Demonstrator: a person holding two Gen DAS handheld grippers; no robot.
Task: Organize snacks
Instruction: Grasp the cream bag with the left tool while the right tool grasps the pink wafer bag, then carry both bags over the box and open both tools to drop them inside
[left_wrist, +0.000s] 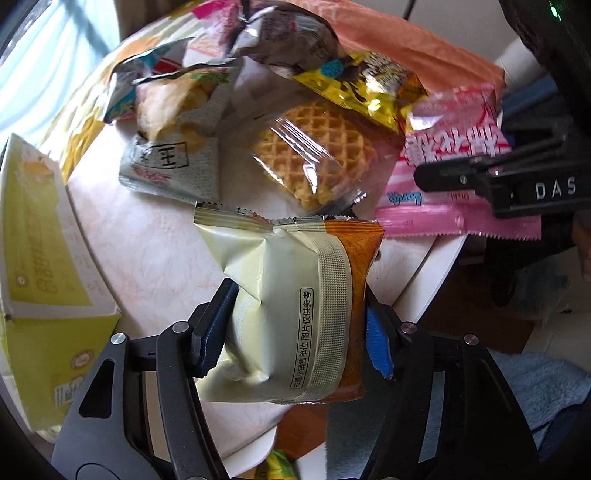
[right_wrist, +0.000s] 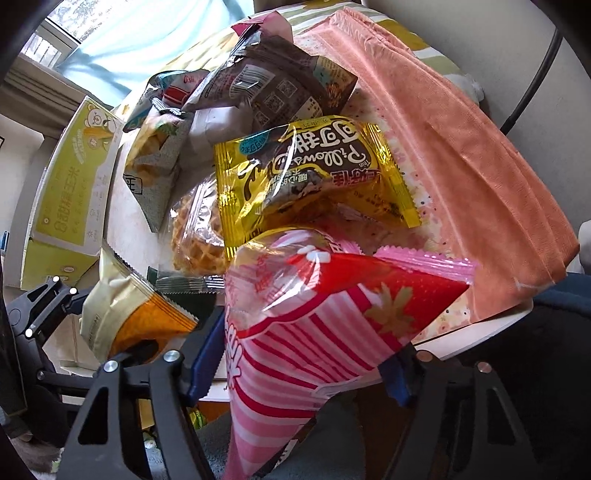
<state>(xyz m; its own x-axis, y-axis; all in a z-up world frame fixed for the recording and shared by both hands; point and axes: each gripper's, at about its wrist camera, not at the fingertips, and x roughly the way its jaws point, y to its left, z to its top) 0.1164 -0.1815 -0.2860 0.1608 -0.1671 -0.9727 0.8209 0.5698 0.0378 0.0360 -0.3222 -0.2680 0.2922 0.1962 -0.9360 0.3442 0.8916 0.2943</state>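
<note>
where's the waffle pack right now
The clear-wrapped waffle pack lies on the table in the middle of the pile in the left wrist view, partly under the yellow cocoa packet, with the grey chip bag to its left.

The snacks sit heaped on the table (left_wrist: 147, 251), with the waffle packet (left_wrist: 314, 155) at the heap's middle. At its 9 o'clock leans the corn-chip packet (left_wrist: 173, 147); at 12 o'clock the barcode pouch (right_wrist: 273, 85) rests atop the pile; at 1 o'clock the foil packet (right_wrist: 314, 177) overlaps the waffle's edge. The striped packet (right_wrist: 314, 332) lies at 3 o'clock, the cake packet (left_wrist: 295, 310) at 6 o'clock, touching the waffle wrapper. The carton (left_wrist: 40, 229) stands well out at 8 o'clock. The folded cloth (right_wrist: 461, 166) lies behind, at 2 o'clock.
</note>
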